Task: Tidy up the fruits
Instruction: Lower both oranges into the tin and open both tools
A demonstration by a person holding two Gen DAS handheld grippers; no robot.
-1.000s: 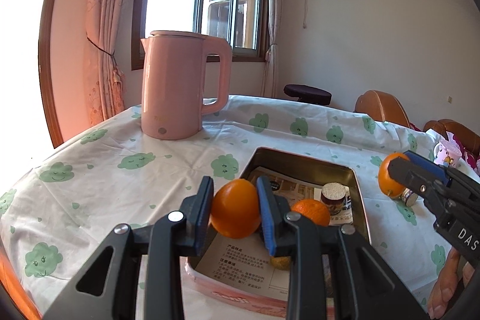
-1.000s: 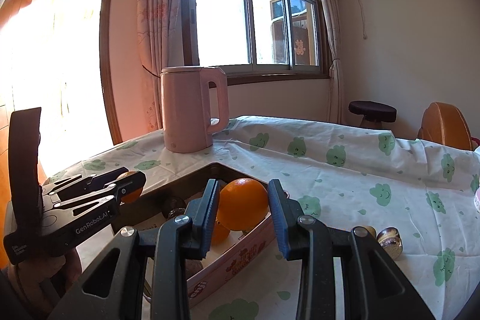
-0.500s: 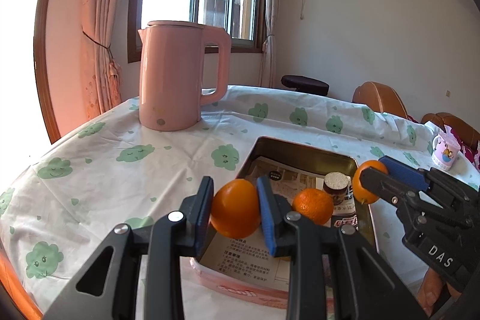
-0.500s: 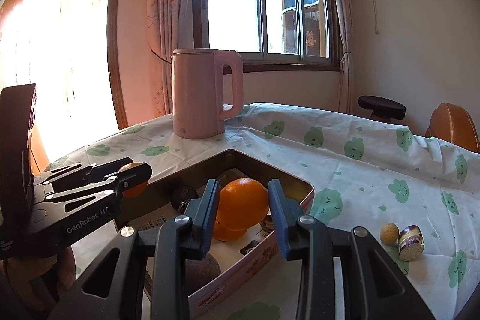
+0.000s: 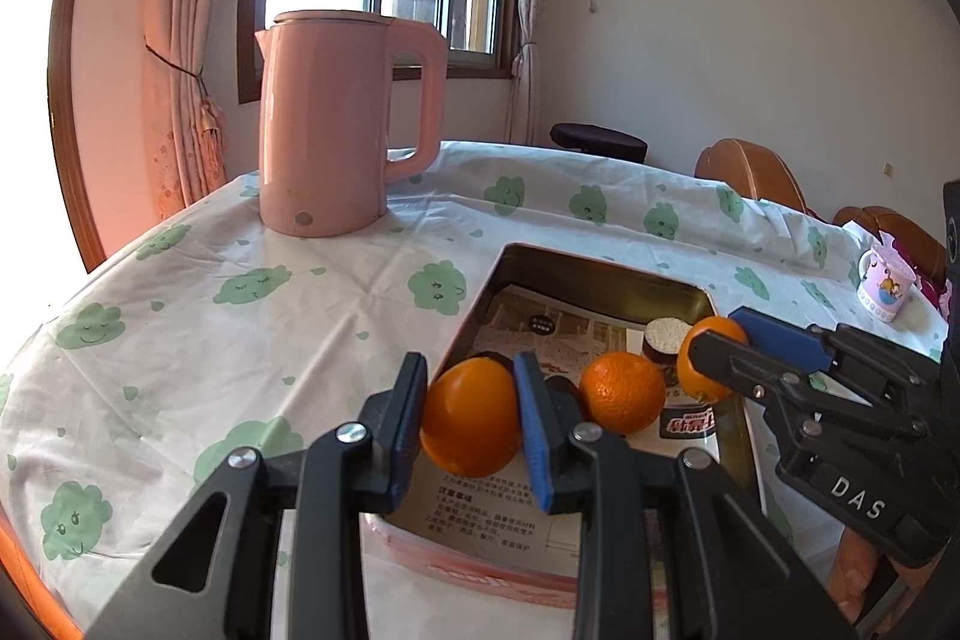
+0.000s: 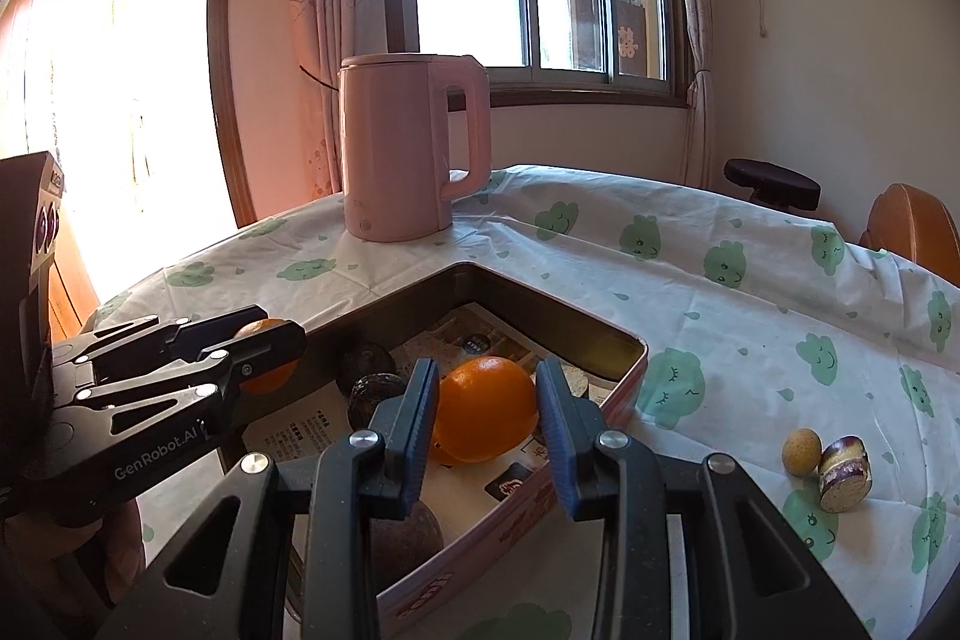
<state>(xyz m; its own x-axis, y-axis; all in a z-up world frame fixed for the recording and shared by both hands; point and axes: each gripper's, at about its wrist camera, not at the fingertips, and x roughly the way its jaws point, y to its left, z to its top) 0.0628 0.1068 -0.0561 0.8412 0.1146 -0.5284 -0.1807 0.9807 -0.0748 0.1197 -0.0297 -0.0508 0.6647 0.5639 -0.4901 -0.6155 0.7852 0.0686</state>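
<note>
My left gripper [image 5: 471,421] pinched an orange [image 5: 469,417] between its blue pads, the fruit hanging over the near left corner of the pink tin [image 5: 474,574], just above the printed paper [image 5: 498,508] that lined its floor. My right gripper [image 6: 486,415] was likewise clamped on a second orange [image 6: 487,409], held over the tin's right side, close to its rim; seen from the left wrist view, that same gripper reached in from the right with its orange above the tin's right edge.

A third orange [image 5: 622,391] lay inside the tin, between the two held ones, and just behind it stood a small dark jar with a pale top [image 5: 665,337]. From the right wrist view I could also see several dark round fruits [image 6: 366,367] on the paper toward the tin's left side, though what kind they were I could not tell.

The tin sat on a table covered with a white cloth printed with green clouds [image 5: 258,283]. A pink kettle [image 5: 336,124] stood upright near the table's far edge, well apart from the tin. On the cloth to the right of the tin lay a small yellowish round fruit [image 6: 801,451] touching or just beside a tipped small jar [image 6: 845,473]. A little patterned cup [image 5: 887,283] stood near the table's right edge.
</note>
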